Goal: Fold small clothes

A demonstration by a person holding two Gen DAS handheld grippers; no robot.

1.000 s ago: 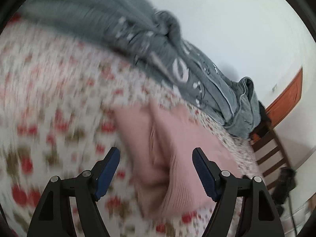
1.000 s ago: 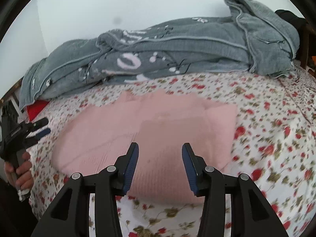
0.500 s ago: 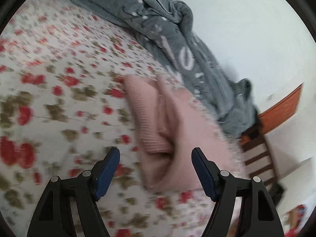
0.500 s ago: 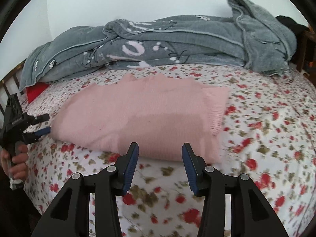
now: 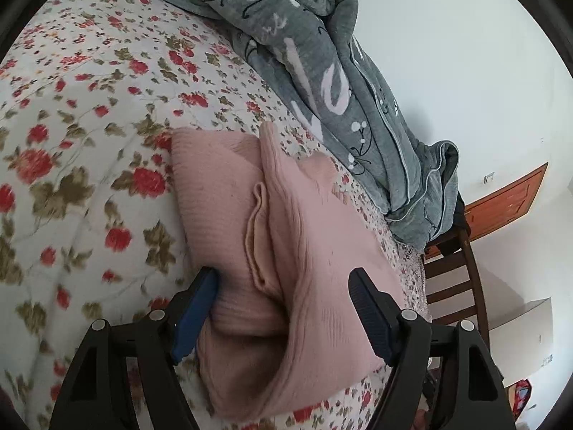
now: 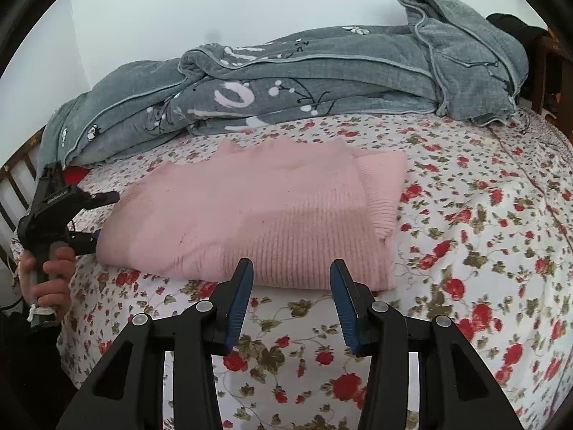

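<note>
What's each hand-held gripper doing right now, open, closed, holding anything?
Left hand-held gripper: open, jaws straddling the end of the pink sweater, not clamped.
Right hand-held gripper: open, holding nothing.

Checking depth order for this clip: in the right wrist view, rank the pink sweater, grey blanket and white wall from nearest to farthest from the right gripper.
1. Pink sweater, just ahead of the right gripper.
2. Grey blanket, behind it.
3. White wall, farthest back.

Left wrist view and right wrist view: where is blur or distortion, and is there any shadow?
Left wrist view: the floral sheet smears at the left edge, while the pink sweater stays sharp; the fisheye bends the chair. Right wrist view: sharp overall, a soft shadow crosses the pink sweater, and the grey blanket curves.
</note>
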